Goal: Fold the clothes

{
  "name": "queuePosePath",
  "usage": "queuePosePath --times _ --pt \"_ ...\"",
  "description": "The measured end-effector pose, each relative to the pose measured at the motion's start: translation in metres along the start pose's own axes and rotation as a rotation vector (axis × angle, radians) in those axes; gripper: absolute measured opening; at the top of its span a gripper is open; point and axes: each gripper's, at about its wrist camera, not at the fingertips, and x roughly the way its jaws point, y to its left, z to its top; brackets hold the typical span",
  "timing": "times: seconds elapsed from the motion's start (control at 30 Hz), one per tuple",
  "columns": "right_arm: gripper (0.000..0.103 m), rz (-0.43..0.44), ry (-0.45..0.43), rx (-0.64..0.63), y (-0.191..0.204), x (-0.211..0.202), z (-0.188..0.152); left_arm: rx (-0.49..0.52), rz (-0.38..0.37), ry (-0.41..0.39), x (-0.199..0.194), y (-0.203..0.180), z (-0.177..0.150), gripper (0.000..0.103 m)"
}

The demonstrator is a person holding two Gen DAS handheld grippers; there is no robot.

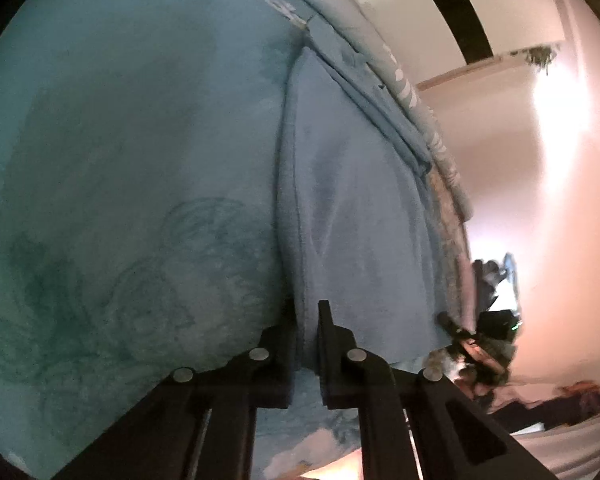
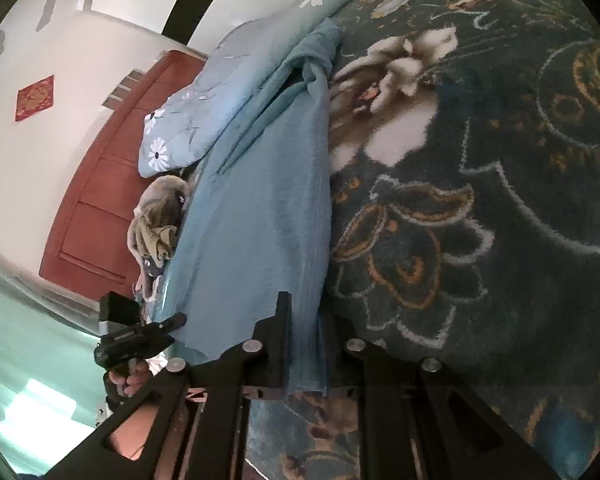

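A light blue garment (image 1: 352,208) lies stretched lengthwise on a blanket (image 1: 120,160). My left gripper (image 1: 307,308) is shut on the garment's near hem, and cloth fills the narrow gap between the black fingers. In the right wrist view the same garment (image 2: 260,208) runs away from me over the dark patterned blanket (image 2: 480,200). My right gripper (image 2: 305,314) is shut on the near edge, and fabric drapes over its right finger. Each view shows the other gripper at the garment's neighbouring corner: the right gripper (image 1: 454,328), the left gripper (image 2: 168,326) with a hand (image 2: 130,380) on its handle.
A pale blue pillow with daisies (image 2: 180,120) lies past the garment's far end. A heap of olive and grey clothes (image 2: 156,224) sits beside it. A red-brown wooden panel (image 2: 96,208) and white walls stand to the left.
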Motion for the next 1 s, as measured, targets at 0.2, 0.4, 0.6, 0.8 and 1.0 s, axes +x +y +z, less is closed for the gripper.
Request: queuePosePath --times 0.2,0.4,0.6,0.8,1.0 --pt "0.006 0.207 -0.068 0.018 0.007 -0.014 0.012 -0.029 -0.199 -0.068 -0.021 0.001 0.015 0.008" --pt "0.006 0.374 -0.147 0.028 0.022 -0.015 0.053 -0.008 -0.329 -0.154 -0.037 -0.021 0.063 0.008" --pt "0.006 0.397 -0.205 0.000 0.040 -0.009 0.109 0.042 -0.335 -0.180 -0.029 -0.056 0.134 0.008" --pt "0.006 0.339 -0.265 0.052 0.038 0.011 0.175 0.052 -0.249 -0.177 0.005 -0.076 0.216 0.008" --pt "0.006 0.242 -0.252 0.179 0.006 0.054 0.237 -0.011 -0.175 -0.160 0.051 -0.056 0.276 0.008"
